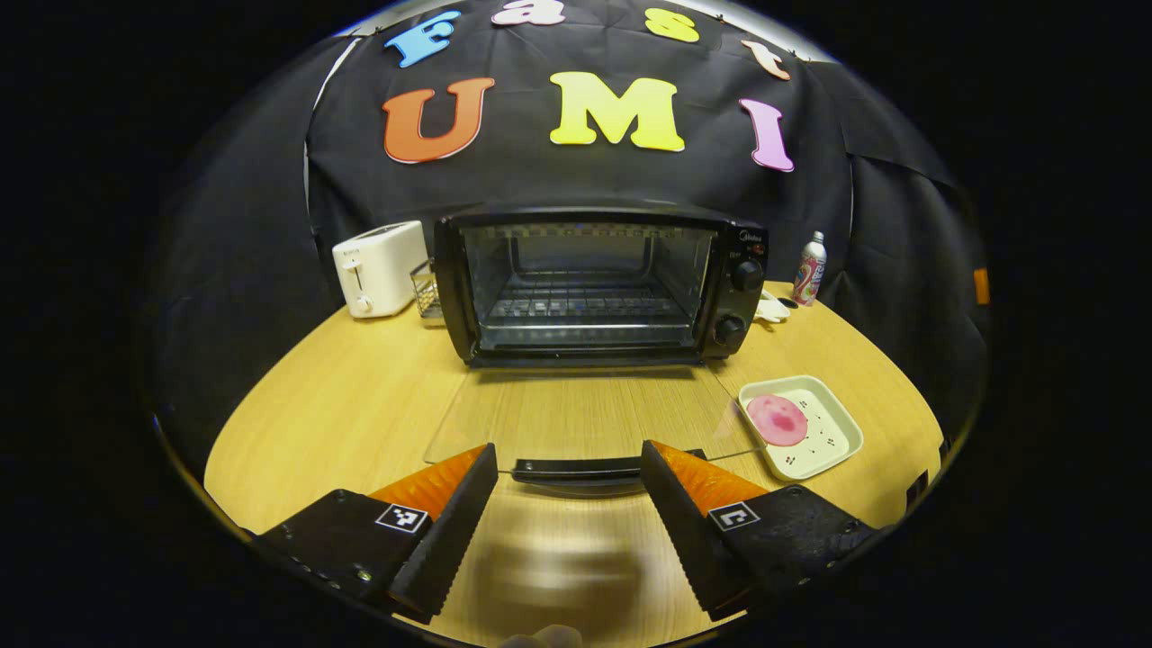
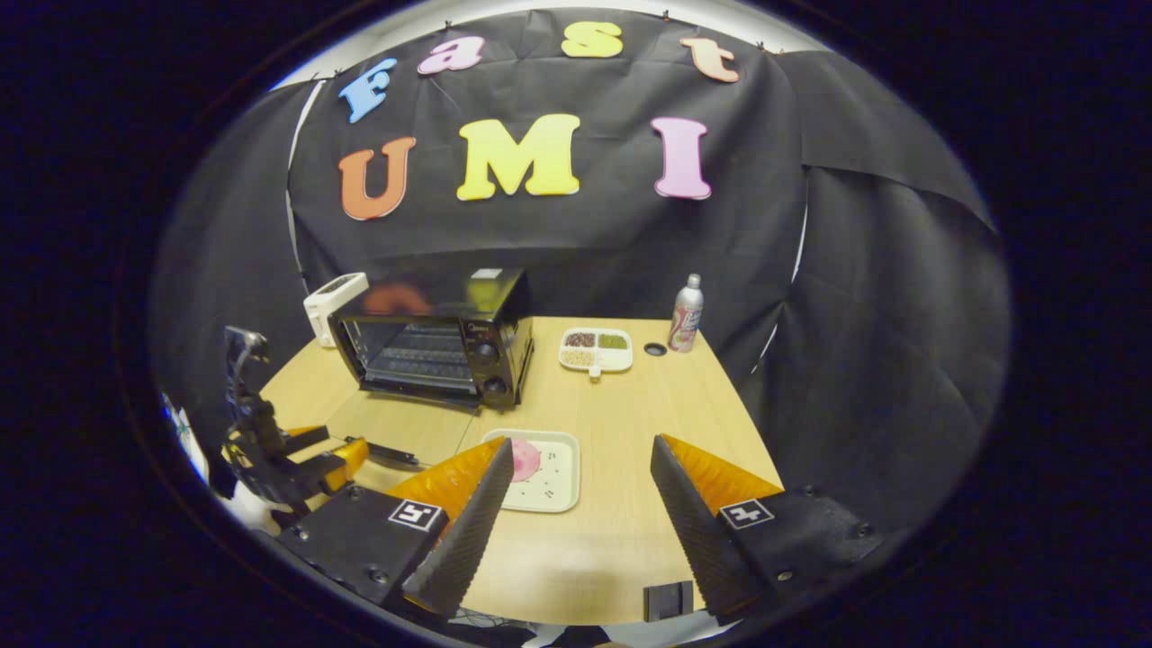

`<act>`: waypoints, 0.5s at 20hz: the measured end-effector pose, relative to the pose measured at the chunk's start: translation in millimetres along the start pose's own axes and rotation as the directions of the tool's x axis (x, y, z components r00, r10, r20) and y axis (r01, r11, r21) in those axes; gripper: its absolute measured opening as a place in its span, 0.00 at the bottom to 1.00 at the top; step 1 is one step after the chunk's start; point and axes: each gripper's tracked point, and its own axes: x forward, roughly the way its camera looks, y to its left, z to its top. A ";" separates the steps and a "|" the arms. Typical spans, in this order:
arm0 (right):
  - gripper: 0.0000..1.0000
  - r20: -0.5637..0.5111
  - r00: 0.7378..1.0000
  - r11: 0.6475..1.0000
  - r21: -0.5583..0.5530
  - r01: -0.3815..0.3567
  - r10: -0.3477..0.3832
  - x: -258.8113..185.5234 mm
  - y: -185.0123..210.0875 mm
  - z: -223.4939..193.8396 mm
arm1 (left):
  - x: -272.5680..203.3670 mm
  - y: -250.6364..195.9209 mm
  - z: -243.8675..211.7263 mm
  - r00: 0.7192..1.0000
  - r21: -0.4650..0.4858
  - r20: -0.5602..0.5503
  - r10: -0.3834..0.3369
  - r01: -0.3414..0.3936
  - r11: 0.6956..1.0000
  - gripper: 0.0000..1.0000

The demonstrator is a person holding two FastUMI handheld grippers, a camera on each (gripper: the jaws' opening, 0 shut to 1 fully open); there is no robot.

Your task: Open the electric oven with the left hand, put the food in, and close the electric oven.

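The left claw (image 1: pixel 569 490) stands open, its two fingers spread either side of the dark handle (image 1: pixel 605 468) of the oven door (image 1: pixel 576 409), apart from it and pressing on nothing. The glass door lies folded down flat over the worktop (image 1: pixel 360 396), its handle at the near edge, just between the fingertips. Beyond the door the electric oven (image 1: pixel 594 279) stands open, its wire rack (image 1: pixel 585 301) bare inside and two knobs (image 1: pixel 738 301) on its right panel. To the near right of the oven, on the worktop, a pale square plate (image 1: pixel 823 427) carries the food (image 1: pixel 777 419), a round pink slice at its left side. Left of the oven stands a white toaster (image 1: pixel 378 267), with a small wire basket (image 1: pixel 427 290) between the two. A slim bottle (image 1: pixel 809 268) stands at the far right.

The right claw (image 2: pixel 580 486) also stands open, gripping nothing, and hovers above the worktop near the plate, which lies just beyond its left finger (image 2: pixel 468 522). In the right gripper view the left claw sits at the far left by the door's handle. Farther off, a divided dish (image 2: pixel 596 349) lies to the right of the oven, near the bottle.
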 end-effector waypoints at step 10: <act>0.63 -0.326 0.939 0.993 -0.015 -0.117 0.106 143.5 6.2 -92.6 | -85.4 -9.7 85.2 0.987 -0.023 0.158 0.017 -0.013 1.000 0.97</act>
